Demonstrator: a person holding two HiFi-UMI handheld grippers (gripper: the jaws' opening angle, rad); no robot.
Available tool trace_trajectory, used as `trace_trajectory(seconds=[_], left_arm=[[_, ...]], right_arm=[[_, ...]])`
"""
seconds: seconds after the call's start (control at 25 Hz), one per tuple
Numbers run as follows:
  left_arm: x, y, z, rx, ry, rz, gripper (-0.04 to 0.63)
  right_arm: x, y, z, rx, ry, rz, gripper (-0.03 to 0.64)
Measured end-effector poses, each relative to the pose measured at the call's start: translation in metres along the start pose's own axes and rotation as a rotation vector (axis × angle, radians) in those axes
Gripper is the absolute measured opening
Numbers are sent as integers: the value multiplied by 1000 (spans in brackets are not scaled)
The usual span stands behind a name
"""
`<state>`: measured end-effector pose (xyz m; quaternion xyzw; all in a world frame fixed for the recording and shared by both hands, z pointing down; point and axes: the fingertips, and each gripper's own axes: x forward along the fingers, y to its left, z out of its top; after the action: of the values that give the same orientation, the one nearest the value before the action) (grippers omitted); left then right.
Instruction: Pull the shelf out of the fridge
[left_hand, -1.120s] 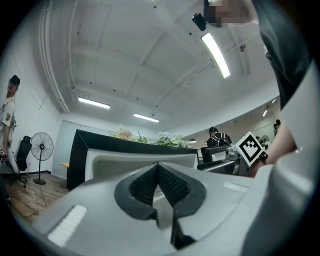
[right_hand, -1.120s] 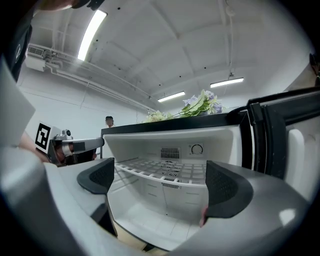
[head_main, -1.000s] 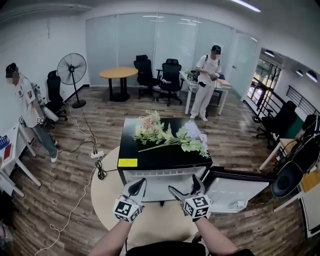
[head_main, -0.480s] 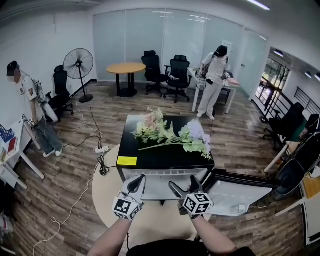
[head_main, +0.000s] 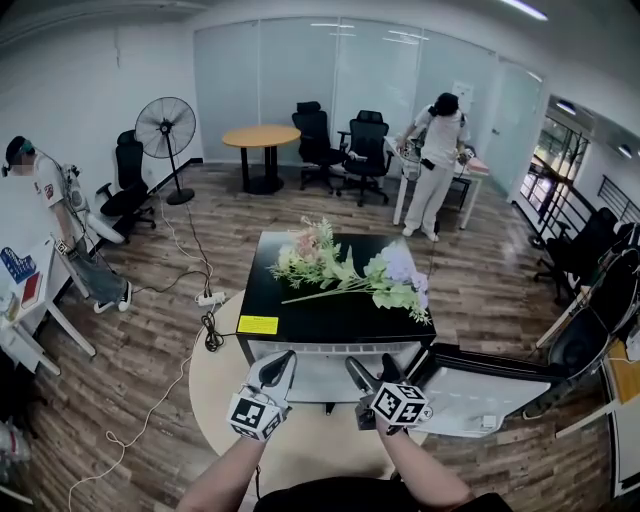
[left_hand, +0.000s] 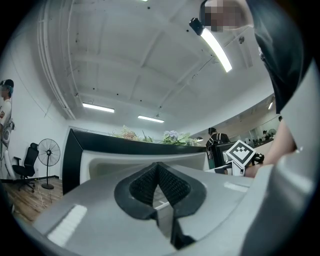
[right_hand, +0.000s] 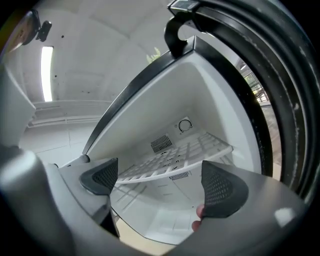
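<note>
A small black fridge (head_main: 262, 300) stands in front of me, its door (head_main: 480, 385) swung open to the right. In the right gripper view a white wire shelf (right_hand: 175, 160) spans the white interior, below a dial on the back wall. My right gripper (head_main: 375, 375) hangs at the fridge opening. Its jaws are wide apart and closing, the shelf's front edge showing between them but clear of the pads (right_hand: 222, 187). My left gripper (head_main: 272, 372) is beside it at the left, shut with nothing in it. Its pads (left_hand: 172, 186) meet in front of the fridge's top edge.
Artificial flowers (head_main: 350, 270) lie on the fridge top. The fridge sits on a round beige mat (head_main: 215, 390), with a cable and power strip (head_main: 208, 298) to its left. A standing fan (head_main: 166, 130), a round table (head_main: 262, 137), office chairs and two people are further off.
Both grippers stay in front of the open fridge. The right gripper has drifted slightly right and down. The head view has shifted a little.
</note>
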<state>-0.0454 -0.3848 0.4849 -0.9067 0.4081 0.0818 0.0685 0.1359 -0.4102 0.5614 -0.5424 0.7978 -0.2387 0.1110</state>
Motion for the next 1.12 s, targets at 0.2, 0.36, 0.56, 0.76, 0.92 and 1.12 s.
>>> trace_trajectory(seconds=[0.2, 0.36, 0.56, 0.76, 0.92, 1.12], left_arm=[[3, 0, 0, 0, -1, -6, 0], [4, 0, -2, 6, 3, -7, 0], [3, 4, 0, 14, 4, -3, 0], [2, 8, 2, 23, 6, 2, 0], [-1, 11, 2, 23, 8, 7, 0], [-2, 13, 3, 23, 5, 11, 0]], right_arm=[[5, -9, -9, 176, 12, 8, 535], [17, -16, -9, 295, 19, 24, 518], [33, -11, -9, 442, 46, 81, 457], [49, -3, -12, 551, 69, 126, 414], [57, -7, -18, 643, 84, 111, 338], [66, -10, -17, 703, 74, 132, 276]])
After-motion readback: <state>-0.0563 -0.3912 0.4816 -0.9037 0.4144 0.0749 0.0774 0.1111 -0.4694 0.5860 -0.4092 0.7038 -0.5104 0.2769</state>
